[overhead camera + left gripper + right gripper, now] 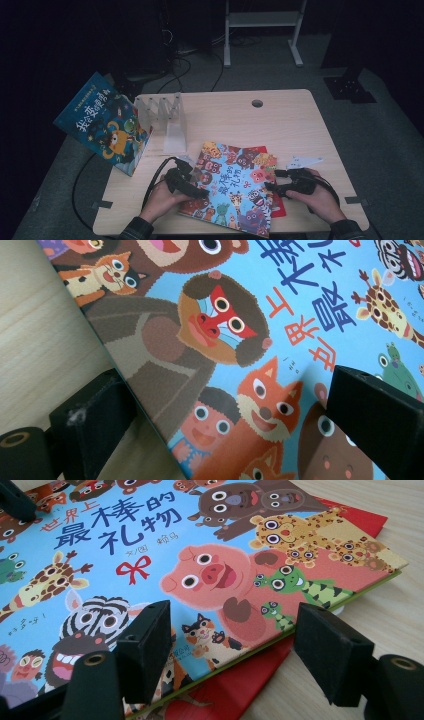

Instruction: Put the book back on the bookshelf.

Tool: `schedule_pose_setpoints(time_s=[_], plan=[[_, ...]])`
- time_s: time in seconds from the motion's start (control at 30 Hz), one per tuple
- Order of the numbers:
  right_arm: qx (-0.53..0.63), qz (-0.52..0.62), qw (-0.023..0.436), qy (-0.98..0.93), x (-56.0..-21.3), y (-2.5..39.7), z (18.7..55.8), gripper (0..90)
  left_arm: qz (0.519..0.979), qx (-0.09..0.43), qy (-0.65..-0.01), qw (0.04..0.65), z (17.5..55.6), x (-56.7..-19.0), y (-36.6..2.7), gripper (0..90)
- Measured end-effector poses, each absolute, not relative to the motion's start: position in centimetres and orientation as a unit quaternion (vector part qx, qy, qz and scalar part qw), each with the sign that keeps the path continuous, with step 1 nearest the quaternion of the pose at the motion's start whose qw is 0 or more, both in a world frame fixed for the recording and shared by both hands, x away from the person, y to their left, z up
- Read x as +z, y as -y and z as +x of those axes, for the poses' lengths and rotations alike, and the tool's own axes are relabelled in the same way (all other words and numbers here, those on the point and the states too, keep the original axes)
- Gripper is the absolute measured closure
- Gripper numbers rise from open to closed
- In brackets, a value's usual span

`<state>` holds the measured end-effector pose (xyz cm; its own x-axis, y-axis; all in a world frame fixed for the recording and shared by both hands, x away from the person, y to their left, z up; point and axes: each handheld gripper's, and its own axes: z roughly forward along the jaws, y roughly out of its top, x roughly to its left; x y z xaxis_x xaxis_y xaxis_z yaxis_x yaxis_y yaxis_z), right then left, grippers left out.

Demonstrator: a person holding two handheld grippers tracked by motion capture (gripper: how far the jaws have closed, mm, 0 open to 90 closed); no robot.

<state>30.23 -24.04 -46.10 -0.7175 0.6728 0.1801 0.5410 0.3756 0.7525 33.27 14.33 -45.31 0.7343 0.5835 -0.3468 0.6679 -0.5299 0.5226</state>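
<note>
Slide each side under the animal book (234,187) slowly, so the cover does not bend. Your left tongs (192,187) sit at its nine o'clock edge, your right tongs (274,187) at three o'clock. Both are spread wide, pinching nothing. The book lies flat on the tabletop (280,120), over a red book (220,692).

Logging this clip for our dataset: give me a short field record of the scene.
surface: wooden table
top book: animal picture book, lying flat on red book
left gripper: open, jaws straddling the book's left edge
right gripper: open, at the book's right edge
rack: clear book stand, beside leaning blue monster book
</note>
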Motion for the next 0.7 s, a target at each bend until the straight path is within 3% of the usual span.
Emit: schedule_pose_setpoints(time_s=[0.7], plan=[[0.411,0.359,0.093,-0.833,-45.8,21.8,30.7,29.0,0.868,-0.067,-0.374,0.320,35.9,-45.3,-15.4,5.0]])
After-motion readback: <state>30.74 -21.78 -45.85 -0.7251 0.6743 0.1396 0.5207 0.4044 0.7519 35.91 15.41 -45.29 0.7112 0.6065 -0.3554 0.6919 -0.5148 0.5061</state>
